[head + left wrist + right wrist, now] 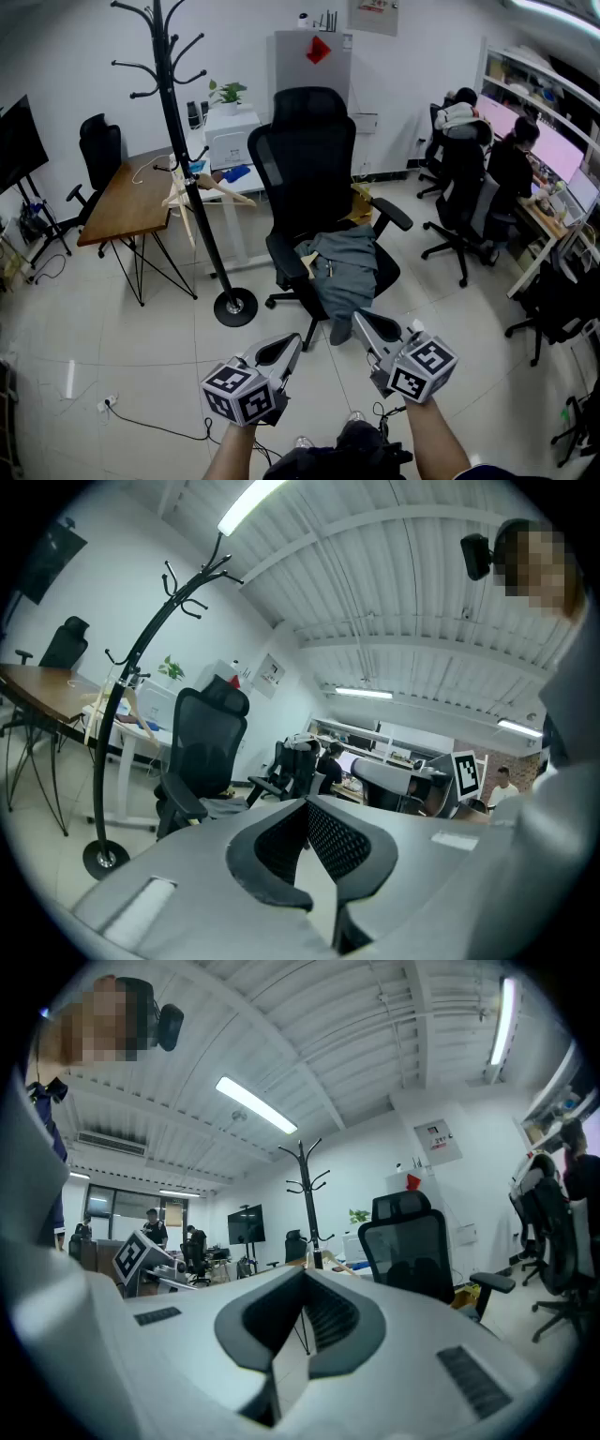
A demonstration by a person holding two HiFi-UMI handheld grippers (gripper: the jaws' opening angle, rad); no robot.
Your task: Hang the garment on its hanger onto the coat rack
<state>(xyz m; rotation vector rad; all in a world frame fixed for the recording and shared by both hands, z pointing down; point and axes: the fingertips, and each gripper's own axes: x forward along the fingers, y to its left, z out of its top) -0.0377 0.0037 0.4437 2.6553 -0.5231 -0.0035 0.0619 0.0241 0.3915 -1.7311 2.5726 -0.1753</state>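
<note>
grey garment (343, 270) lay heaped on the office chair (309, 159) seat, well apart from the black coat rack (184, 159). left gripper (294, 341) and right gripper (359, 321) hovered near it, both closed, empty. pickup not begun; next likely meant opening and reaching for its hanger.

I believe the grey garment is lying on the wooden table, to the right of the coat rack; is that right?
Not quite: the head view shows the grey garment lying on the seat of the black office chair; it is indeed right of the coat rack.
</note>
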